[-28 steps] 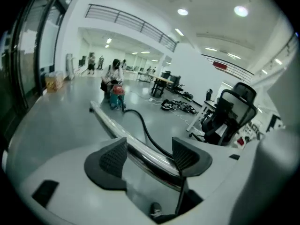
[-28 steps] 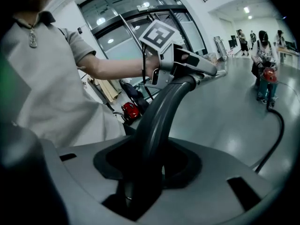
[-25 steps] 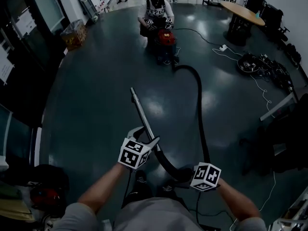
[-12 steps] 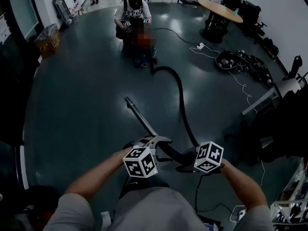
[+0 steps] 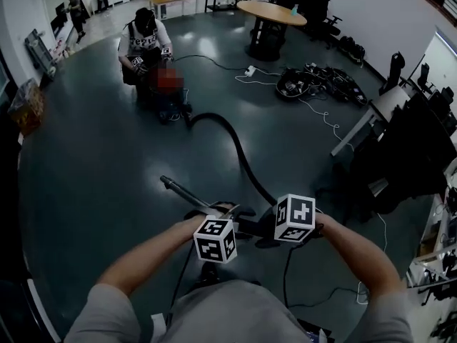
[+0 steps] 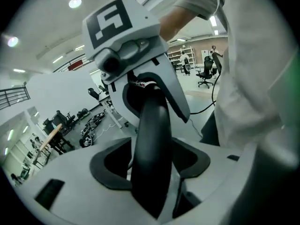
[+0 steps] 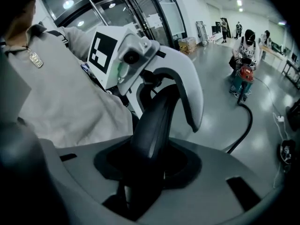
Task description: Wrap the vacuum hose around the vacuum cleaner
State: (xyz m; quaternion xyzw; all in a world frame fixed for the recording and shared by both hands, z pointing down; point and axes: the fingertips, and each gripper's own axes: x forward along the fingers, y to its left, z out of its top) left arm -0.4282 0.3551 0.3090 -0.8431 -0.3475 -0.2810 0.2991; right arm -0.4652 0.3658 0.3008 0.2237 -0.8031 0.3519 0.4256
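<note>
Step in hand, as I read it: taking up the free end. No turn of hose lies round the machine yet.

- Long black flexible ribbed vacuum hose lies stretched in a lazy S across the middle of the glossy dark grey floor. It runs from the small red canister vacuum cleaner, which stands well off toward the floor's far left edge, to the grippers close in front of the wearer.
- At the near end it becomes a smooth, rigid, curved black plastic handle, and a thin straight silvery metal wand juts from it low over the floor.
- Left gripper: its fingers are clamped on the curved handle, which fills the gap between the dark pads.
- Right gripper: its fingers are likewise closed on the same black piece. The two grippers face each other just apart along it.
- A crouching person in a white top is right at the vacuum cleaner.

Next move, by my judgement: carry the handle end over to the canister with both grips kept firm, then lay the slack round the body coil by coil. The hose looks springy and apt to uncoil, and the stiff wand will swing wide — mind the crouching person.
</note>
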